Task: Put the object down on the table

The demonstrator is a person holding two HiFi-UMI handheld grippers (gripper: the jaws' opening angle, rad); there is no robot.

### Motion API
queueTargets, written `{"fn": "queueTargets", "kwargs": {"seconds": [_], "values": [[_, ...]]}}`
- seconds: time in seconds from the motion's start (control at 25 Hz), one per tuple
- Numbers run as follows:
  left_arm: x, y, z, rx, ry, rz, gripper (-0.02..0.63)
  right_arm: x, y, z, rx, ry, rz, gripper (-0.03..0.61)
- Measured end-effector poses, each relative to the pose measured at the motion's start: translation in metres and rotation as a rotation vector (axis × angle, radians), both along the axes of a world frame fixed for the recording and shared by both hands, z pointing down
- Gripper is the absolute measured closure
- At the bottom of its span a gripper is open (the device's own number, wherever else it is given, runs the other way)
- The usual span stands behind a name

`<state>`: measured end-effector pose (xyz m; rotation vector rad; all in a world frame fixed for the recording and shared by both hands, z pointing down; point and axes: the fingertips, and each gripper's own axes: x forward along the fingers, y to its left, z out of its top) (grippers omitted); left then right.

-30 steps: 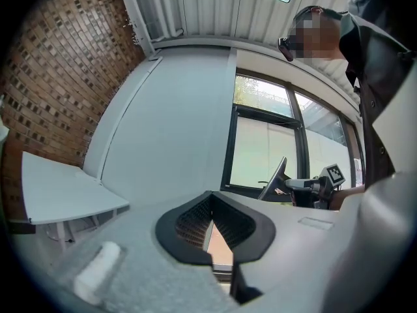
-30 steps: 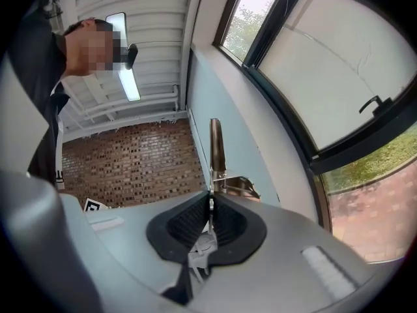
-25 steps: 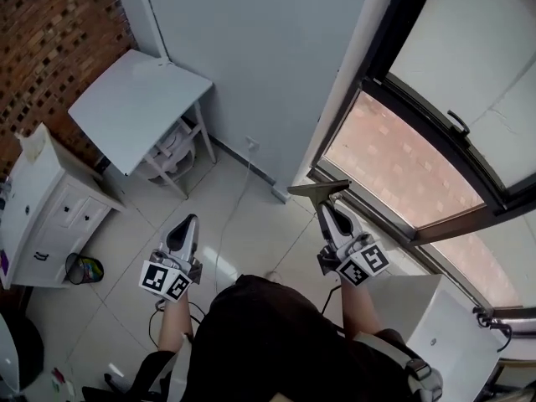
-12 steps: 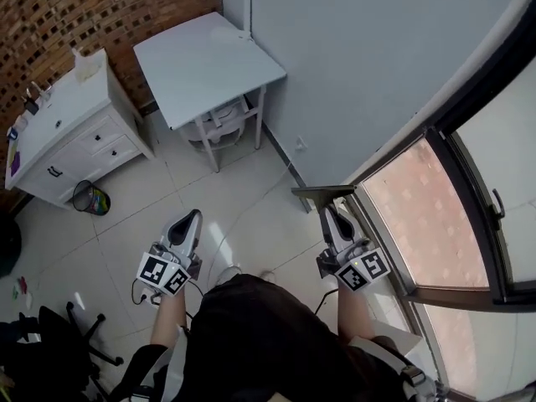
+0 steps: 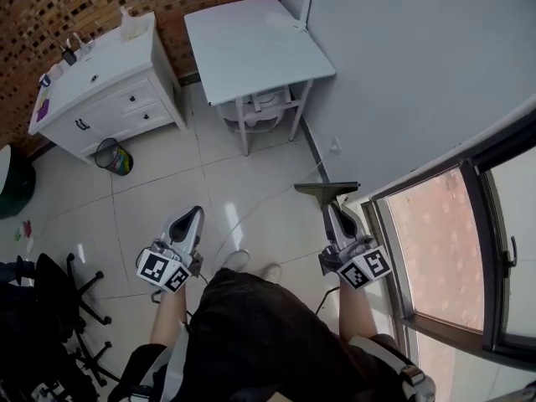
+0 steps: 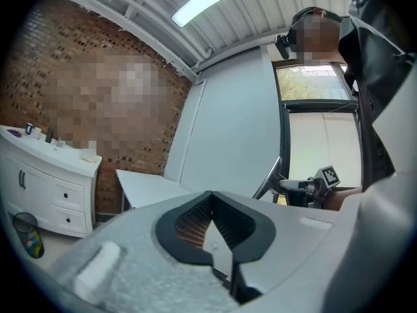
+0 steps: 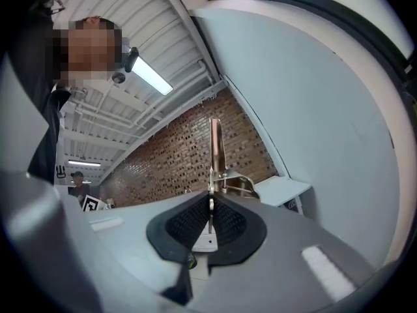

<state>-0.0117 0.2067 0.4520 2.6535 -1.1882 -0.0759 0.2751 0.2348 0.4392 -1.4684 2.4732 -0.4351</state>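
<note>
Items [image 5: 69,54] on the far-left dresser [image 5: 109,65] are too small to tell. A stool [image 5: 261,115] sits half hidden under the table [image 5: 251,44]. The window [image 5: 435,249] runs off the right edge, a dark round thing [image 5: 10,182] off the left. What the object [image 5: 327,190] is cannot be told.

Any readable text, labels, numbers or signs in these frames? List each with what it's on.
Readable text: none.
Black-and-white square markers on the left gripper and right gripper: patterns only, no characters.
Small items on the white drawer cabinet: too small to read.
Thin metal tool in the right gripper: no print visible.
</note>
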Motion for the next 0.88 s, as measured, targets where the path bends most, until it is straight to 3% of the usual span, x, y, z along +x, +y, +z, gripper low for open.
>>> {"fn": "queueTargets", "kwargs": {"seconds": [0.24,0.88], "values": [[-0.026,0.001,-0.001,0.013,0.004,-0.047,0.612,-0.025,-0.013,0.001,0.002,0.011,-0.051,0.571],[-0.091,-0.055,-0.026,0.095,0.069,-0.064,0.612,-0.085,-0.055,-0.043,0.067,0.052,-0.035,0.572]]}}
